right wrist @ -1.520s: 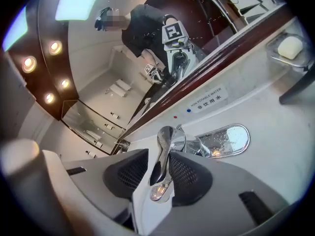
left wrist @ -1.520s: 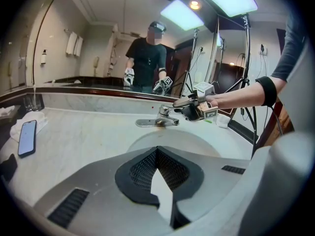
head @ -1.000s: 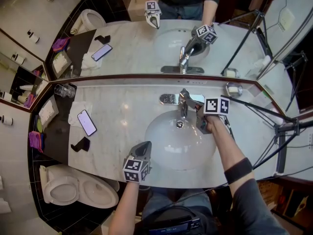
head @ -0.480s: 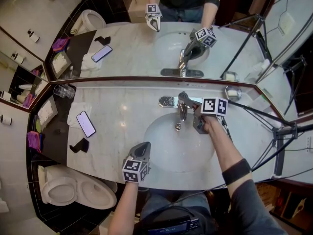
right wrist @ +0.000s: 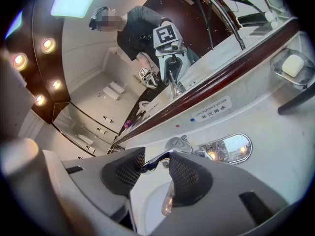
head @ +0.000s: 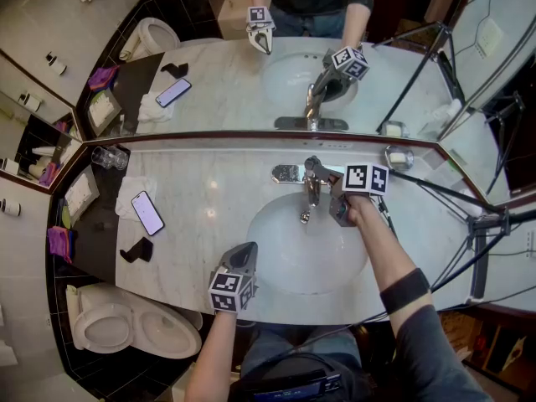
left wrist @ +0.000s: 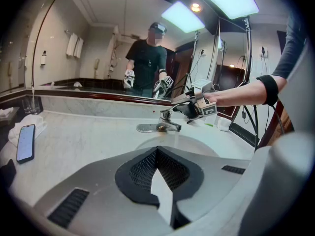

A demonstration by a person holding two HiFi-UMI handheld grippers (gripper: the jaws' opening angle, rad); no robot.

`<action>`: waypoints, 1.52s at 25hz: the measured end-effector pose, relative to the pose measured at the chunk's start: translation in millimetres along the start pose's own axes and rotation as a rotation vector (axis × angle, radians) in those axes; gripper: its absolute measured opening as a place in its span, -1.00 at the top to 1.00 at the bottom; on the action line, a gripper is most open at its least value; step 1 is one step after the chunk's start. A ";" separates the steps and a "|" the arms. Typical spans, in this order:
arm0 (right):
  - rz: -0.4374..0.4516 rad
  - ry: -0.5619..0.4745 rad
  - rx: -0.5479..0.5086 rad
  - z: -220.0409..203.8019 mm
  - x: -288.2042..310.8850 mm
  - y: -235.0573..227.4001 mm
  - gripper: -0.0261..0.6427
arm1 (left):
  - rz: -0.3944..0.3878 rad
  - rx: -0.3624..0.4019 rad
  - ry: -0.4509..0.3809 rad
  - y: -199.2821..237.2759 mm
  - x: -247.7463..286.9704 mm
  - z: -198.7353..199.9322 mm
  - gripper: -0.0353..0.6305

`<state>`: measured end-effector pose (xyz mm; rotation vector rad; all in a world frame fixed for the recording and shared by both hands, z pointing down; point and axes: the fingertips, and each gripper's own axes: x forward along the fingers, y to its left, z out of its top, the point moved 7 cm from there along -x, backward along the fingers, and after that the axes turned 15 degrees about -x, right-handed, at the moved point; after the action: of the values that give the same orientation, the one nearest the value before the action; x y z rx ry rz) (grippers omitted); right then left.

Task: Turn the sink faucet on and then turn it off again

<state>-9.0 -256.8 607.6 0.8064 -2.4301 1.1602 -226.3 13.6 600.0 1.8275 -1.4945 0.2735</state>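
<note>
The chrome faucet [head: 311,178] stands at the back of the white sink [head: 285,262]. My right gripper [head: 328,191] is at the faucet's right side. Its jaws have just been opening and stand open, with the lever handle [right wrist: 155,163] between them, a gap on each side. A thin stream of water [right wrist: 167,200] falls from the spout. My left gripper [head: 249,251] hovers at the counter's front edge, left of the basin. It is shut with nothing in it [left wrist: 160,181].
A phone [head: 149,210] lies on a white cloth on the left of the marble counter, near a glass [head: 110,156] and a small black item [head: 138,248]. A soap dish [head: 400,153] sits at the back right. Tripod legs [head: 452,193] cross the right side. A mirror rises behind the faucet.
My right gripper has shifted slightly to the left at the faucet. The left gripper has stayed where it was.
</note>
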 end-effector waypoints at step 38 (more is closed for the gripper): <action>-0.265 -0.138 -0.784 -74.2 -194.3 123.7 0.87 | -0.114 0.006 -0.136 -55.6 -70.8 37.2 0.89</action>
<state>71.2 -67.7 479.6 0.9048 -2.4691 0.0198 -207.0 44.7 509.8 1.9616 -1.4749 0.1002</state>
